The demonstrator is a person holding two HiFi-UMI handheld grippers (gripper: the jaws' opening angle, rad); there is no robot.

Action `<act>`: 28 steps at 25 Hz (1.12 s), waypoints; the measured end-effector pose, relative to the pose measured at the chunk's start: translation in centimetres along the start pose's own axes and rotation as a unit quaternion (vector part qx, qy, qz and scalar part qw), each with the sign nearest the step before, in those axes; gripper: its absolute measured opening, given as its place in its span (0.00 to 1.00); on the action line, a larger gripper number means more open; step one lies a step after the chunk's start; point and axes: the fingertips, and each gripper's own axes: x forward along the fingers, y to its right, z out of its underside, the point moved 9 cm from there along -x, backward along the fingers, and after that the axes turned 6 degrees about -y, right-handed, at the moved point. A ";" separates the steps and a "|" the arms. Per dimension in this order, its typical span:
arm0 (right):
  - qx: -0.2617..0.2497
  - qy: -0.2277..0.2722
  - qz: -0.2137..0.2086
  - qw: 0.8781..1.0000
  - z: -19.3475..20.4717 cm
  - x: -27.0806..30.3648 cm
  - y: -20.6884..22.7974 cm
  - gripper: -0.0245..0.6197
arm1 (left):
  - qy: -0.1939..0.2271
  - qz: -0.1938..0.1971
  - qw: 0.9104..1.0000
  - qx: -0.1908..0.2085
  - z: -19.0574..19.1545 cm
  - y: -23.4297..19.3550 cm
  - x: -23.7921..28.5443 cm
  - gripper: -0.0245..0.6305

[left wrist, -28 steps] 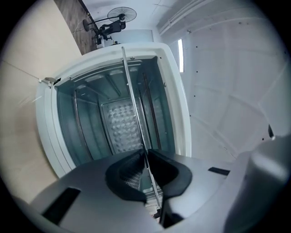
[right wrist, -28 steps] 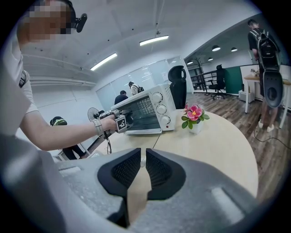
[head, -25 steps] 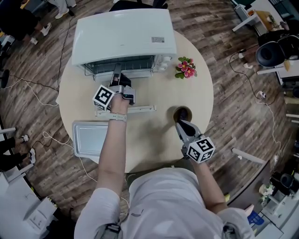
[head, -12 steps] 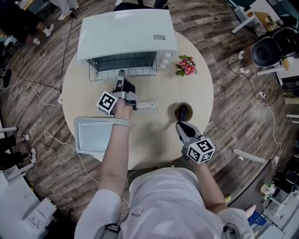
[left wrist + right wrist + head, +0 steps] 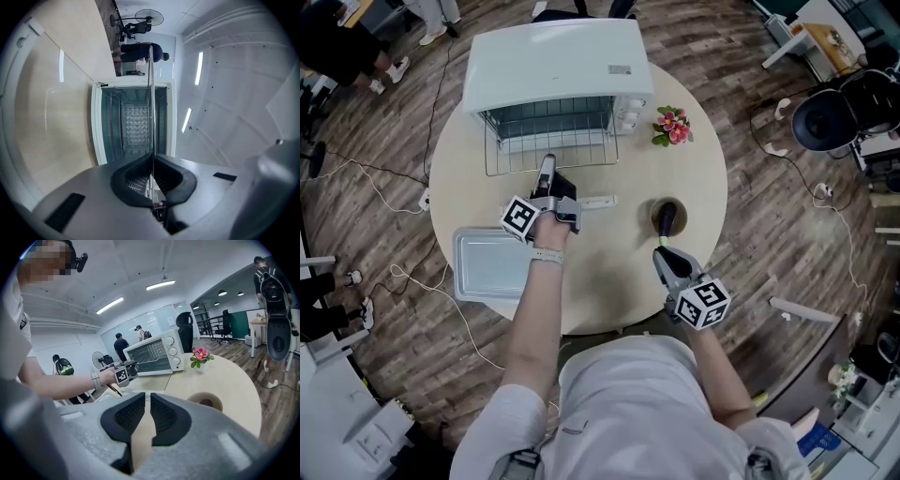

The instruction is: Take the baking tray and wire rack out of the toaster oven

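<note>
The white toaster oven (image 5: 553, 66) stands at the table's far side with its door (image 5: 586, 202) folded down flat. The wire rack (image 5: 567, 150) sticks well out of the oven's mouth. My left gripper (image 5: 547, 174) is shut on the rack's front edge. In the left gripper view the wire rack (image 5: 151, 93) runs as a thin line between the closed pads, with the oven cavity (image 5: 136, 122) behind. The baking tray (image 5: 492, 265) lies on the table at the near left. My right gripper (image 5: 662, 255) hovers near the table's front right, all but shut, holding nothing.
A round hole (image 5: 667, 216) in the tabletop lies just beyond the right gripper. A small pot of pink flowers (image 5: 672, 127) stands right of the oven. Cables trail on the wooden floor at the left. People stand in the background of both gripper views.
My left gripper has drawn back toward me with the wire rack, which now sticks much farther out of the oven. The right gripper has shifted slightly.
</note>
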 end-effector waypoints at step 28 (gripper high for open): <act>-0.015 0.022 -0.027 0.999 1.3 -2.2 -3.2 0.09 | -0.009 0.042 0.998 -0.037 4.6 6.4 -8.3 0.04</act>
